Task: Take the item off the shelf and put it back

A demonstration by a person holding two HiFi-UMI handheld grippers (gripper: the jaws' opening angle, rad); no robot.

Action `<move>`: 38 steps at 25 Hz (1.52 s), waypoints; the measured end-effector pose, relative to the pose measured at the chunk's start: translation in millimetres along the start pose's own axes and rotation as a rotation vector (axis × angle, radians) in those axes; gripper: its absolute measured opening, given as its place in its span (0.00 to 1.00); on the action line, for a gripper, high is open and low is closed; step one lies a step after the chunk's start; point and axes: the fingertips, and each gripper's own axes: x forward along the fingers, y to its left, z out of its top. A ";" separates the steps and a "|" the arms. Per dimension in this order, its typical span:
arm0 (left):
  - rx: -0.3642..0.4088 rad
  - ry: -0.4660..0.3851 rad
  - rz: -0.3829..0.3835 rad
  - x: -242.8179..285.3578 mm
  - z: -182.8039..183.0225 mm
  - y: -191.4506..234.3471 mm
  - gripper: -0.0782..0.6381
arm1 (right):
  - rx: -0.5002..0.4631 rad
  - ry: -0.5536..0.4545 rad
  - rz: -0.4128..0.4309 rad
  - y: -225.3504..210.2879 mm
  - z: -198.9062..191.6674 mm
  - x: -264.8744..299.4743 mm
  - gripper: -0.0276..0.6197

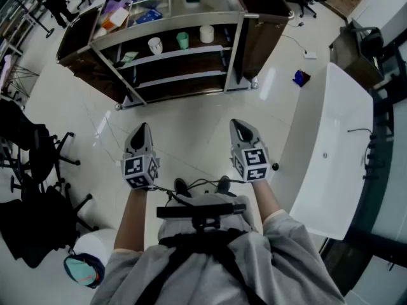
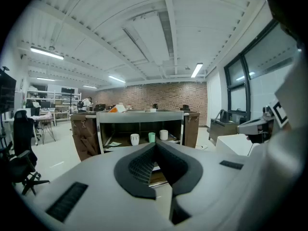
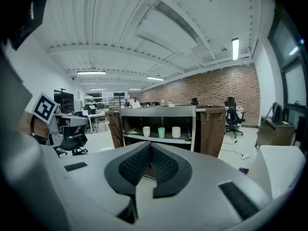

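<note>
A metal shelf cart [image 1: 170, 23] stands a few steps ahead on the tiled floor. On its middle shelf sit a white ribbed cup [image 1: 155, 45], a green cup [image 1: 182, 40] and a plain white cup [image 1: 206, 33] in a row. They also show in the left gripper view as the ribbed cup [image 2: 134, 139], green cup [image 2: 152, 137] and white cup [image 2: 163, 134], and in the right gripper view as the ribbed cup [image 3: 146, 131], green cup [image 3: 161, 132] and white cup [image 3: 176, 132]. My left gripper [image 1: 141, 129] and right gripper [image 1: 239, 125] are held low, well short of the cart, both shut on nothing.
Brown bags hang on both ends of the cart [image 1: 264, 24]. A long white table [image 1: 331, 145] runs along my right, with a small blue object [image 1: 301, 77] on the floor near it. Black office chairs [image 1: 38, 151] stand at my left. Boxes and a jar lie on the cart's top.
</note>
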 end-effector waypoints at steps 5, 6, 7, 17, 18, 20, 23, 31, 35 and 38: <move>-0.011 0.001 0.024 2.6 2.6 -28.8 0.12 | -0.018 0.006 0.025 -24.2 -4.6 -9.9 0.05; -0.015 0.000 0.029 3.3 3.6 -34.1 0.12 | -0.017 0.003 0.033 -28.4 -5.0 -10.3 0.05; -0.019 0.000 0.033 4.5 5.0 -39.0 0.12 | -0.015 0.001 0.043 -32.0 -5.3 -9.8 0.05; 0.008 0.026 0.000 45.2 10.5 -50.5 0.12 | 0.009 0.024 0.044 -50.0 -5.2 32.0 0.05; 0.009 0.029 -0.012 54.0 12.1 -47.4 0.12 | 0.017 0.026 0.037 -49.4 -2.8 40.5 0.05; 0.020 0.034 -0.039 70.9 16.4 -40.9 0.12 | 0.037 0.035 0.022 -46.9 -2.1 57.9 0.05; 0.039 0.040 -0.085 99.0 21.2 -29.5 0.12 | 0.053 0.026 -0.002 -43.3 2.6 87.8 0.05; 0.072 0.069 -0.193 164.9 19.2 4.9 0.12 | 0.053 0.013 -0.131 -46.9 10.8 171.7 0.06; 0.099 0.083 -0.259 187.4 15.8 13.4 0.12 | 0.039 0.026 -0.169 -49.7 13.6 209.3 0.17; 0.098 0.100 -0.269 202.7 13.6 20.6 0.12 | 0.040 0.055 -0.164 -51.4 16.0 238.3 0.30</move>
